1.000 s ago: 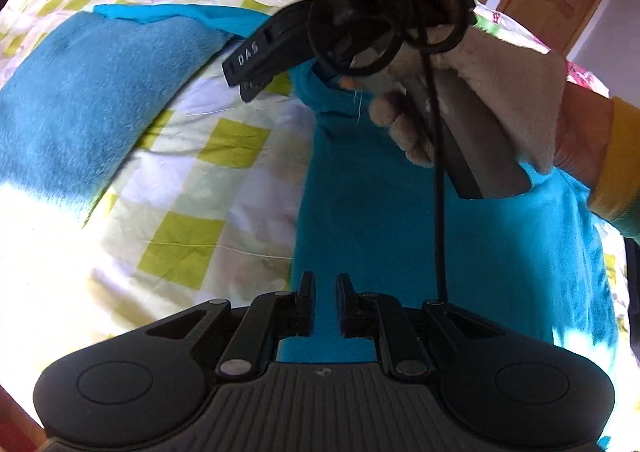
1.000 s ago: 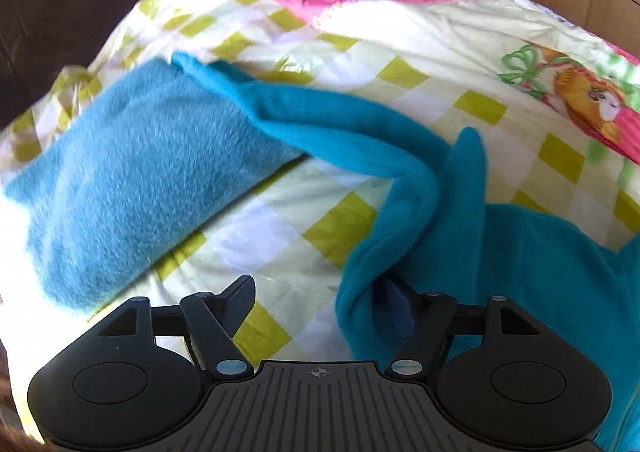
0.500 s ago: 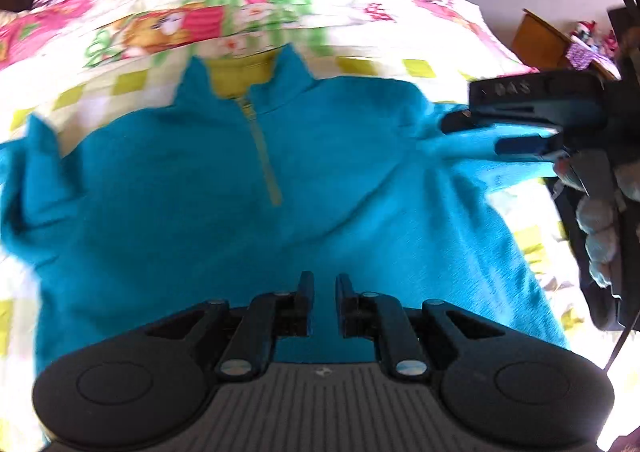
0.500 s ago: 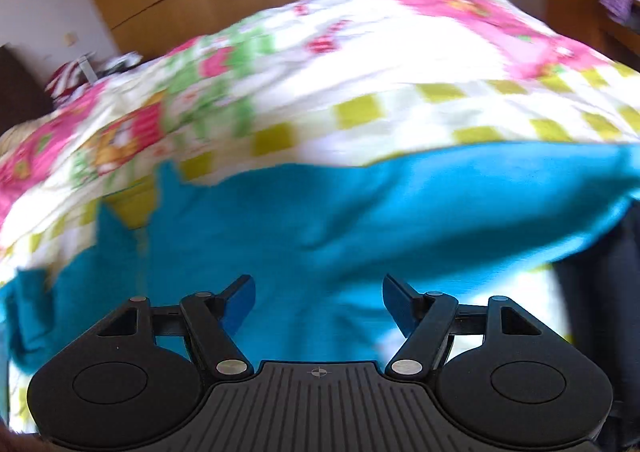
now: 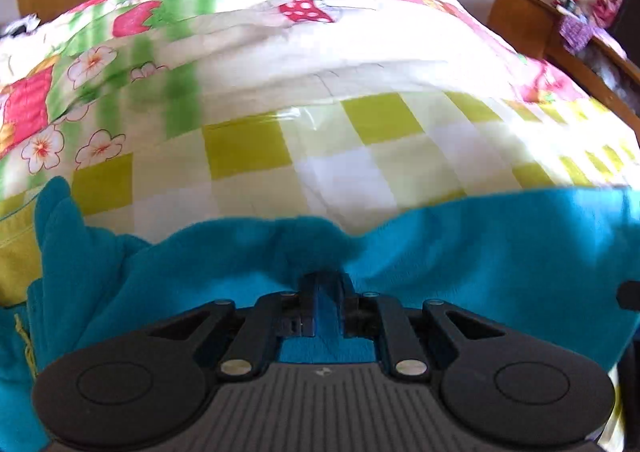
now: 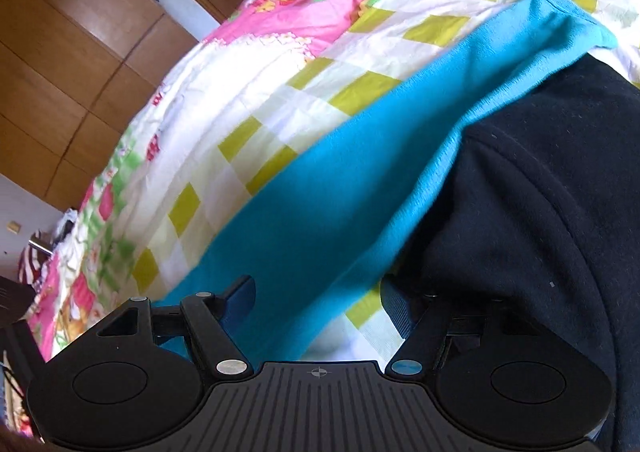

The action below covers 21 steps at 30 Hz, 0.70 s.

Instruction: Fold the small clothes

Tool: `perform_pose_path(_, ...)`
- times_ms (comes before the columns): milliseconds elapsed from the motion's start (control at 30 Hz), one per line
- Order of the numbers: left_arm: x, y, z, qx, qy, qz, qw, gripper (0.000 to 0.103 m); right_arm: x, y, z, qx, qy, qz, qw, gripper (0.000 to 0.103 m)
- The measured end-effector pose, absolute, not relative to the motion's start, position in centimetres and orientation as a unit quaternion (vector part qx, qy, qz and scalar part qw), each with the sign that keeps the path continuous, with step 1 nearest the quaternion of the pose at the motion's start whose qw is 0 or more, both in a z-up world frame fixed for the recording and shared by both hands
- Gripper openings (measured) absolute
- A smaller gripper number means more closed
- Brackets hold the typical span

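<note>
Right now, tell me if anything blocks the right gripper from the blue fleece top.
Nothing visible does. The right gripper is open with the blue fleece top lying directly between its fingers. A black garment lies beside it, partly over the top's edge, but not in the path.

The black two-finger left gripper [image 5: 327, 294] has its fingers drawn close together, pinching a raised fold of the teal fleece pullover [image 5: 500, 252] between the tips (the cloth bunches up just ahead of them). The black two-finger right gripper [image 6: 318, 302] has its fingers spread wide apart, gripping nothing, with the pullover's edge passing across the gap between them.
</note>
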<state>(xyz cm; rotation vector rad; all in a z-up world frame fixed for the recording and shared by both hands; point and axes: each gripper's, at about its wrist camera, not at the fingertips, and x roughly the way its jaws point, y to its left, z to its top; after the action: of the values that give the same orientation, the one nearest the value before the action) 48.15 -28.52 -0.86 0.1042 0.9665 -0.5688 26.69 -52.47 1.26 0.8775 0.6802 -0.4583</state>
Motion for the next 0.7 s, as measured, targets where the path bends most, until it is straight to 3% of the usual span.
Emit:
perform_pose_path(100,49.7,-29.1,-1.3,0.03,0.459,-0.244,0.854,0.027,27.1,-53.9,0.5,0.438,0.306,-0.228,0.814,0.068)
perform_pose_path(233,48.3,-30.6,-1.1,0.081,0.435,-0.237,0.865,0.027,26.4,-55.8,1.2,0.462,0.282,-0.238,0.806,0.058)
perform_pose_path(533,44.4,-31.4,0.6,0.098,0.415,-0.272,0.863,0.027,20.5,-62.9,5.6,0.395,0.204,-0.4,0.802,0.064)
perform_pose_path(700,42.1,-34.7,1.5,0.091,0.396,-0.302,0.862,0.028,18.5,-69.8,3.6,0.418,0.219,-0.463,0.751,0.065)
